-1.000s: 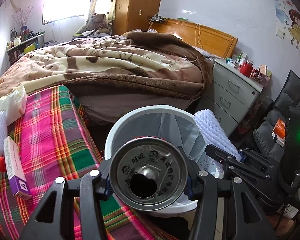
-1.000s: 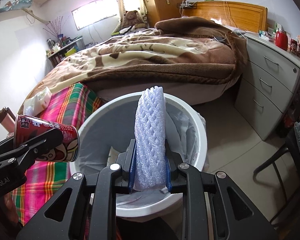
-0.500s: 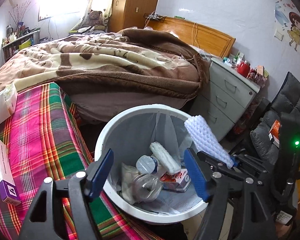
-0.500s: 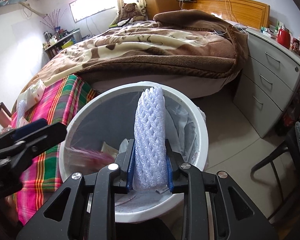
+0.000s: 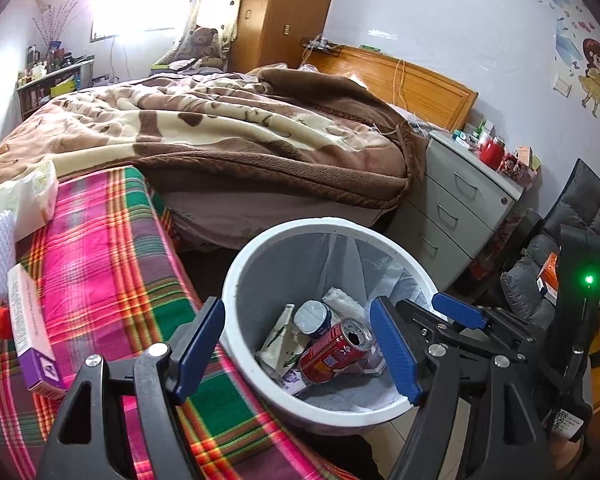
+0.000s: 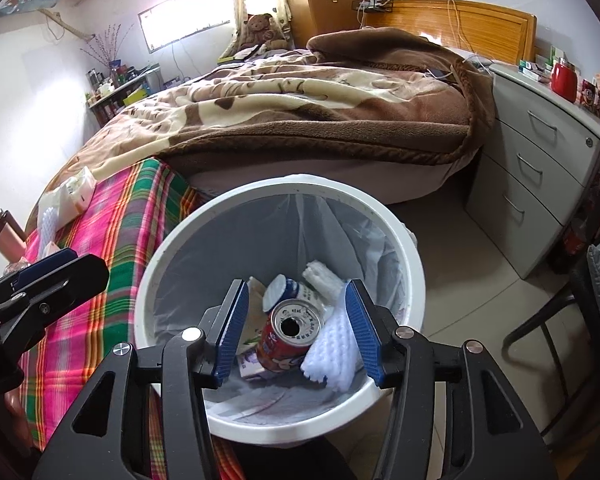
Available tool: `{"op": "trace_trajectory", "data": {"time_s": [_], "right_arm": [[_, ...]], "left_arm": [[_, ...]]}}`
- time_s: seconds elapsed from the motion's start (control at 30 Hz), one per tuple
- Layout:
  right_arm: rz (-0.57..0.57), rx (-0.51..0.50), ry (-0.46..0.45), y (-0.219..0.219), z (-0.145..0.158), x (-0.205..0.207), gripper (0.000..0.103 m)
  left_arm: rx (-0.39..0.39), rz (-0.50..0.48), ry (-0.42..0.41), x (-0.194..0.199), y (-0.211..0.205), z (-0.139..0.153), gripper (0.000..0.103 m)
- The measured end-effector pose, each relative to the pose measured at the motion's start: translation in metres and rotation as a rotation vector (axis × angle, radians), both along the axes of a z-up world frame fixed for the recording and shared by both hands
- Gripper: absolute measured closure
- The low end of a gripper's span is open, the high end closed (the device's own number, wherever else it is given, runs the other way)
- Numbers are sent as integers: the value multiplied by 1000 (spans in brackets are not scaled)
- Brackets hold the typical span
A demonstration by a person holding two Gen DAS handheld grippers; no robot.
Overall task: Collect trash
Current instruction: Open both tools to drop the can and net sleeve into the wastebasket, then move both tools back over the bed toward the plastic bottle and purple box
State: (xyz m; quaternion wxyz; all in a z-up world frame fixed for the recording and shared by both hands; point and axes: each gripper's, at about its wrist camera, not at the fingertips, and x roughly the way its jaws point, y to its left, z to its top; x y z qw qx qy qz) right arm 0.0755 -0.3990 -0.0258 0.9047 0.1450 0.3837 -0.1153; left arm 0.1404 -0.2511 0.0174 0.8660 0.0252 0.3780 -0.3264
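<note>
Red can point(image 6: 290, 340), foam net point(image 6: 332, 364), perhaps cartons, in white bin point(image 6: 412, 268)

Red can point(image 5: 334, 350) in white bin point(image 5: 236, 280) — pink-green plaid cloth point(image 5: 100, 264) beside.

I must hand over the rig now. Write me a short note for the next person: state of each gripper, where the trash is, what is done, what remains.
Left gripper: open, empty, above the bin.
Right gripper: fingers opening, foam net leaving them, falling into the bin.
Done: red can lies in the bin with other trash.
Left: purple box, another foam net and a tissue pack lie on the plaid cloth.
</note>
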Motion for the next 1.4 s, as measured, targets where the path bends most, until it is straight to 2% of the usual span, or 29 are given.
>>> {"op": "trace_trajectory", "data": {"time_s": [0.2,0.33,0.53,0.83,1.4], "right_arm": [[27,-6,-19,14,6,1,49],[44,-2,-39,26,10,2,42],[82,10,-67,46,13,6,42],[178,35,-103,87,15,21,39],[366,2,-70,163,12,54,38]], "left_arm": [[-9,39,-15,-1,24,5,26],[-16,61,-26,-1,43,9,26],[-17,110,-41,-2,76,10,26],[-5,232,-54,10,135,7,25],[-17,428,-20,37,235,-6,24]]}}
